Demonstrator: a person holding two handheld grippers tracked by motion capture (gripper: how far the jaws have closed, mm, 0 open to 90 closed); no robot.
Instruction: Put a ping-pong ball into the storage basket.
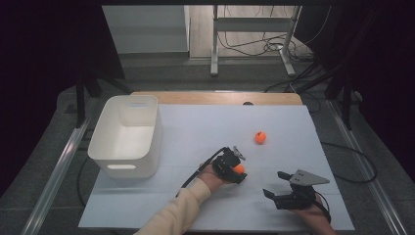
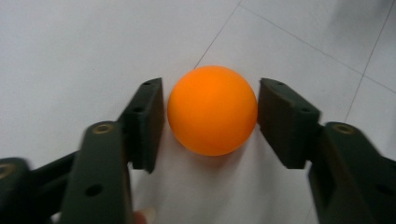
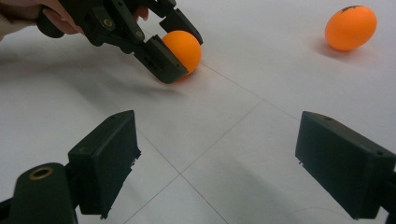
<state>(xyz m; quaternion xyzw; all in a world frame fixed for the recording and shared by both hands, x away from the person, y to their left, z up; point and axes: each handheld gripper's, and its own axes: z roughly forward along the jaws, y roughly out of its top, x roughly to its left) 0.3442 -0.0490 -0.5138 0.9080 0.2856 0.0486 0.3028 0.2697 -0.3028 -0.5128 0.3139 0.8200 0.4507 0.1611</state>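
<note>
Orange near ball [image 2: 212, 110] sits on the white table [image 1: 195, 132] between the jaws of the left gripper [image 1: 233, 166], close in front of the person. In the left gripper view the jaws bracket the ball at its widest part, with a thin gap on each side; whether either pad touches cannot be told, so the grip is not yet made. A second ball [image 1: 260, 137] lies well apart, farther out and to the right. The right gripper [image 1: 284, 192] rests low near the table edge, jaws wide and holding nothing. A white bin [image 1: 128, 134] stands at the left, and is the likely destination. Step in hand, by judgement: grasping the near ball. The next move calls for closing the jaws squarely, then lifting straight up so the ball does not roll out.
</note>
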